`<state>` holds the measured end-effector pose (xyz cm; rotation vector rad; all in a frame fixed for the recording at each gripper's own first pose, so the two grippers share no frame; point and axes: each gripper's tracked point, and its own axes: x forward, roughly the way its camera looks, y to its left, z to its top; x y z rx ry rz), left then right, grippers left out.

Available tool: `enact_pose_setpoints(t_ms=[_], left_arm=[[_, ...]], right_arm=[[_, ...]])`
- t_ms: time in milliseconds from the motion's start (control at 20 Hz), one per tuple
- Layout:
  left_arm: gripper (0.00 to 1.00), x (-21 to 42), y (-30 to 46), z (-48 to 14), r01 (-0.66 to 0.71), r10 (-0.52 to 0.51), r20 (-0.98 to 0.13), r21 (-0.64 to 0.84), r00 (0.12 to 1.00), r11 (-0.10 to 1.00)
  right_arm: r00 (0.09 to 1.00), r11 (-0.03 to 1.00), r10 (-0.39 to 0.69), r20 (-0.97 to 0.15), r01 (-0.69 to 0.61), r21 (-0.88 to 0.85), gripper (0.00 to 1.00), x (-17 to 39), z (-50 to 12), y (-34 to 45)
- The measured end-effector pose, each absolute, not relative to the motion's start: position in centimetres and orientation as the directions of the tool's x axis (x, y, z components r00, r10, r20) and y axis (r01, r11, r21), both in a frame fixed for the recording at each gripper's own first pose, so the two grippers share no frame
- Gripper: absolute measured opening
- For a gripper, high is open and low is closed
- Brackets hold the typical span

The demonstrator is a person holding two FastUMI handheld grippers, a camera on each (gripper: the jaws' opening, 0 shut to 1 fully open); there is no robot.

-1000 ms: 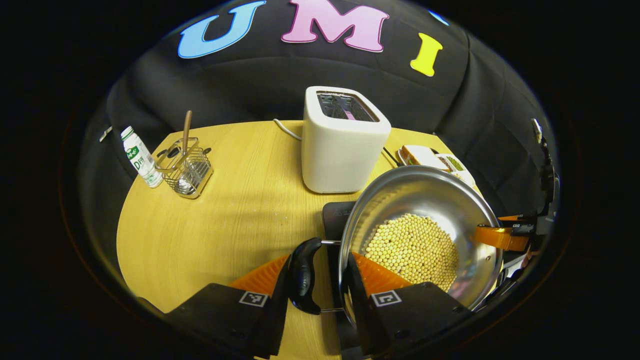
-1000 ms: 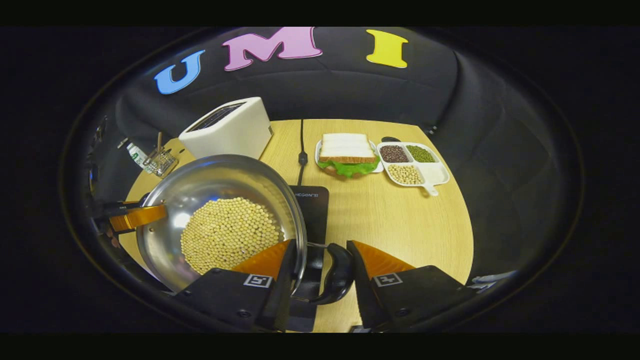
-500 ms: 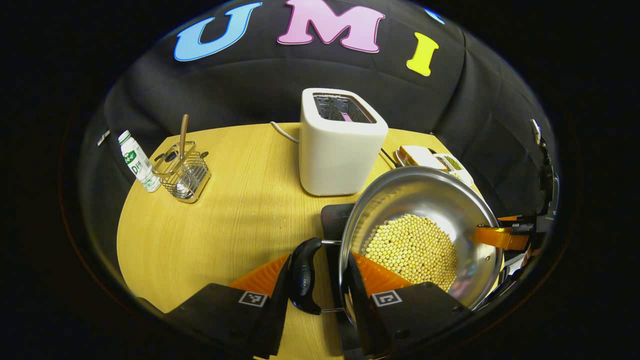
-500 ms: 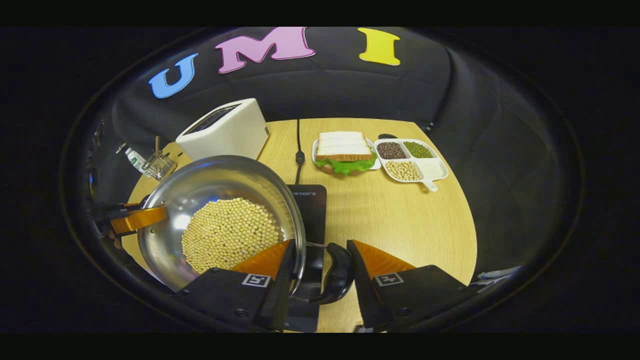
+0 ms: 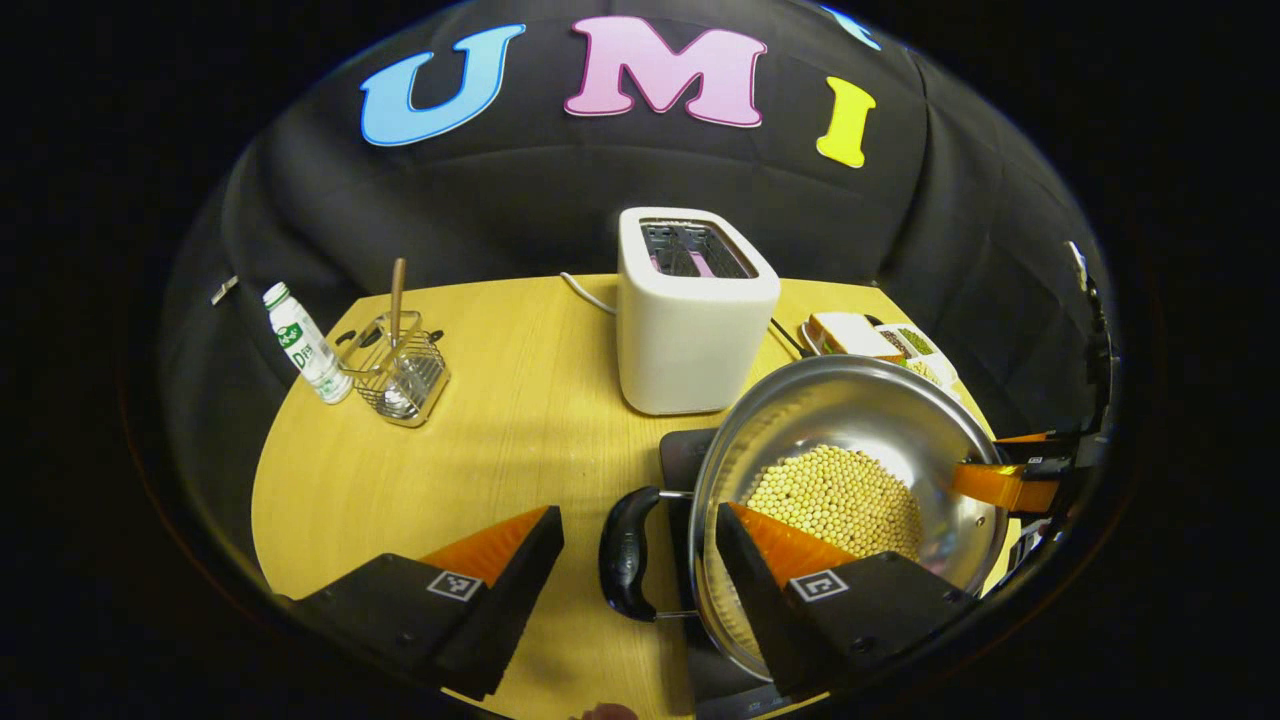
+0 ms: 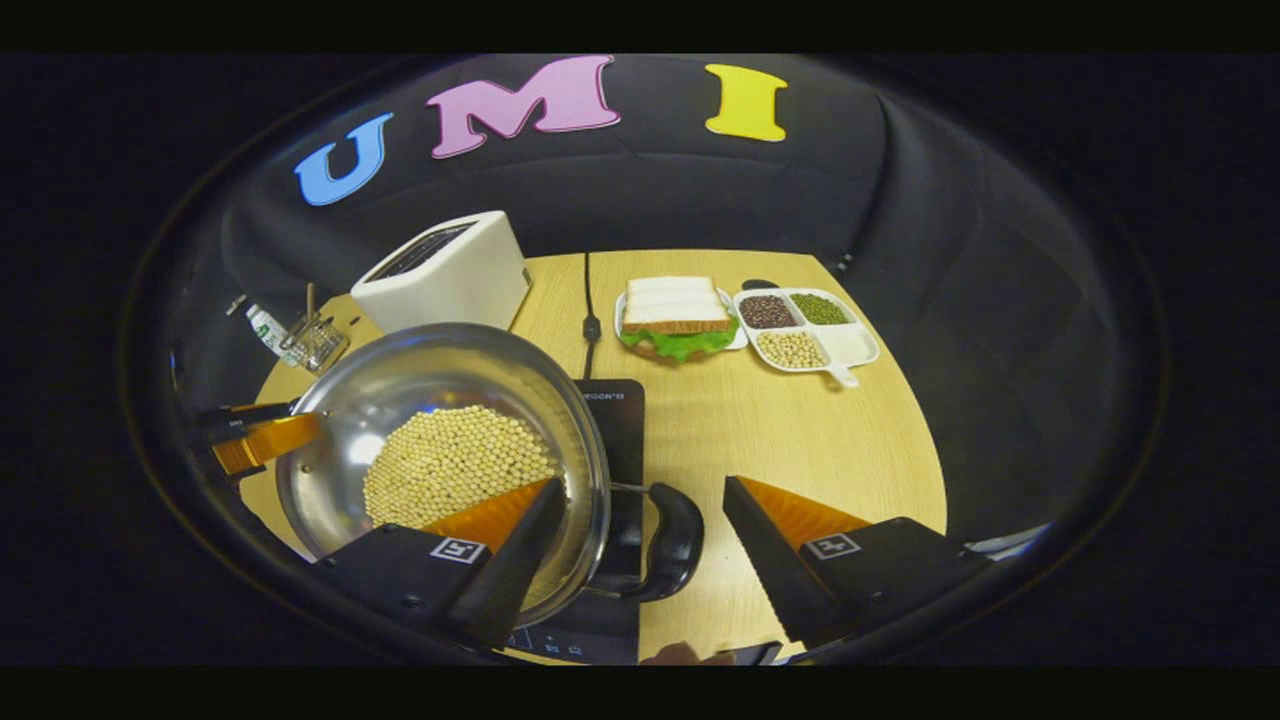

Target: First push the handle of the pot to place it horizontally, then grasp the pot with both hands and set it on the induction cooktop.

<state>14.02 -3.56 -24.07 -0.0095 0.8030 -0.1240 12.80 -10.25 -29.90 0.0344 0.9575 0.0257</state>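
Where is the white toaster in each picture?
Left gripper view: the toaster stands in the middle, at the back of the table, just behind the pot.
Right gripper view: the toaster sits upper left, again behind the pot.
Shared landmark: the shiny pot full of beans, in front of the toaster in both.

Left gripper (image 5: 637, 512): two wedge-shaped fingers tapering to narrow tips, ribbed on their inner faces, each carrying a square black-and-white marker on its flat top, one marker (image 5: 452, 585) at 7 o'clock and the other marker (image 5: 818, 583) at 5 o'clock in the left gripper view. Right gripper (image 6: 642, 485): same build, with matching square markers at 7 o'clock (image 6: 458, 549) and 5 o'clock (image 6: 832, 546) in the right gripper view. A small part of a hand (image 6: 680, 655) shows at 6 o'clock, no sleeve visible.
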Motion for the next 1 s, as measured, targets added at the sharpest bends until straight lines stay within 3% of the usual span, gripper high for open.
enact_pose_setpoints(t_ms=[550,750,1000], left_arm=[[0.96,11.4,-3.2,-15.5,0.129,-0.142,-0.557,-0.063,0.818,0.99],[0.96,10.6,-3.8,-10.6,0.171,-0.195,-0.462,-0.094,0.865,0.981],[0.95,9.1,-2.8,-5.0,0.183,-0.19,-0.333,-0.055,0.923,0.982]], right_arm=[[0.784,0.997,-0.005,-0.621,0.05,0.054,0.99,11.5,-19.2,-10.0],[0.85,1.0,-0.006,-0.527,0.019,0.019,0.99,10.8,-14.3,-9.0],[0.904,1.0,0.004,-0.427,0.009,0.029,0.98,9.3,-9.5,-7.1]])
